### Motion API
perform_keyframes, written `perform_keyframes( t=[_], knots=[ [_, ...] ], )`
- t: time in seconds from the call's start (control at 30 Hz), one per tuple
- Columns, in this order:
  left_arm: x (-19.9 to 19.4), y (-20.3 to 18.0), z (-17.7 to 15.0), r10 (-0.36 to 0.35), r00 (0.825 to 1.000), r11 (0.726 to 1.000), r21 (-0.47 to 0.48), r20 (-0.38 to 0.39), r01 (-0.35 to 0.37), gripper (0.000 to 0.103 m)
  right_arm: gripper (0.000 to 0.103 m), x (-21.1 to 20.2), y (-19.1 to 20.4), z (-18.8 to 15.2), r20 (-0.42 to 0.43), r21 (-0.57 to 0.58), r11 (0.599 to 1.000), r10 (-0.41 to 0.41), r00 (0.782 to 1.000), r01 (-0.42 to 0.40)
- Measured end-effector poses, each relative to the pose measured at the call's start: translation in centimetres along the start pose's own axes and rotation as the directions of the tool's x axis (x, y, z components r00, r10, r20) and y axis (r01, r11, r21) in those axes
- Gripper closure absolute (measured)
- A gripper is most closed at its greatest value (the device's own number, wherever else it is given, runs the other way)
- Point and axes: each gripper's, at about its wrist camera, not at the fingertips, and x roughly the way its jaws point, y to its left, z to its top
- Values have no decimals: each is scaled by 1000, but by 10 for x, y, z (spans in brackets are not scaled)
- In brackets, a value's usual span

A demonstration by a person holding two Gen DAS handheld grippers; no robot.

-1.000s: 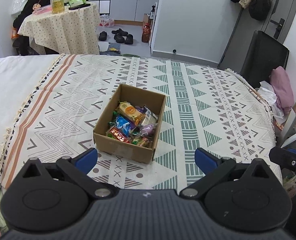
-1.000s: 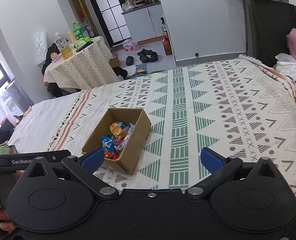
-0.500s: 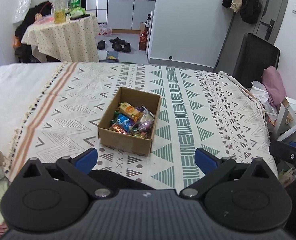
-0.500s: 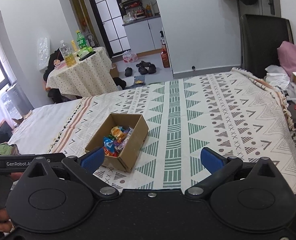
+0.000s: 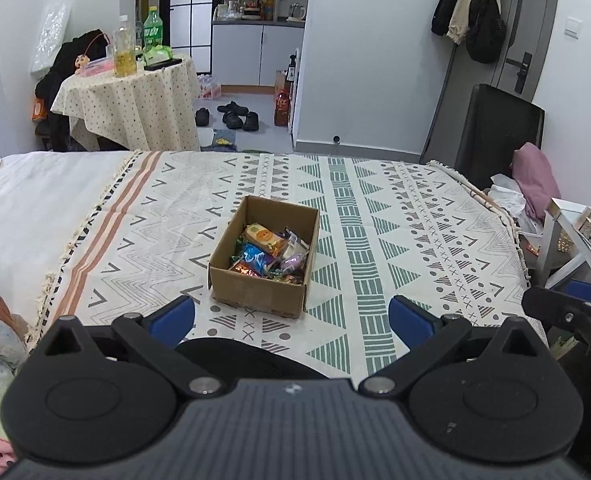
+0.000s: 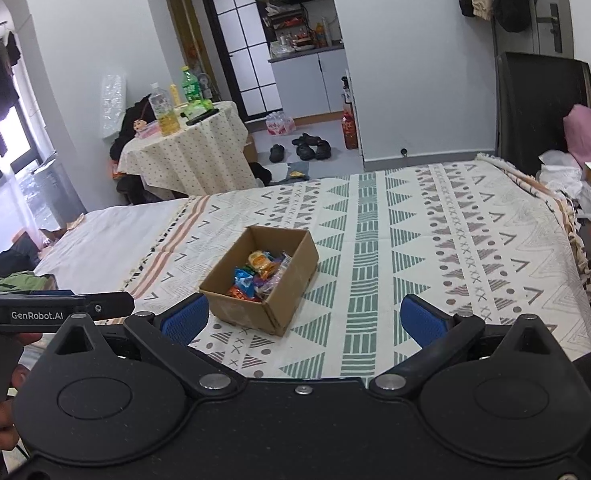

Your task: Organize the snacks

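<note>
An open cardboard box sits on the patterned bedspread. It holds several wrapped snacks, among them an orange packet and a blue one. My left gripper is open and empty, held back from the box near the bed's front edge. In the right wrist view the box and its snacks lie ahead to the left. My right gripper is open and empty, also well short of the box.
A small table with bottles stands beyond the bed at the left. Shoes lie on the floor. A black chair and pink cloth are at the right. The other hand-held gripper shows at the left edge.
Both grippers have drawn back and risen, so the box looks smaller and farther. Both stay open and empty. The box has not moved.
</note>
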Motion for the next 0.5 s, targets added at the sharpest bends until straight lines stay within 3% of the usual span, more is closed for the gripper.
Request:
perform_keyframes(
  t=[0.5],
  knots=[
    [-4,0,0,2,1000,1000,8,14,-3,0,0,2,2,-3,-25,-1,1000,-12,1000,12]
  ],
)
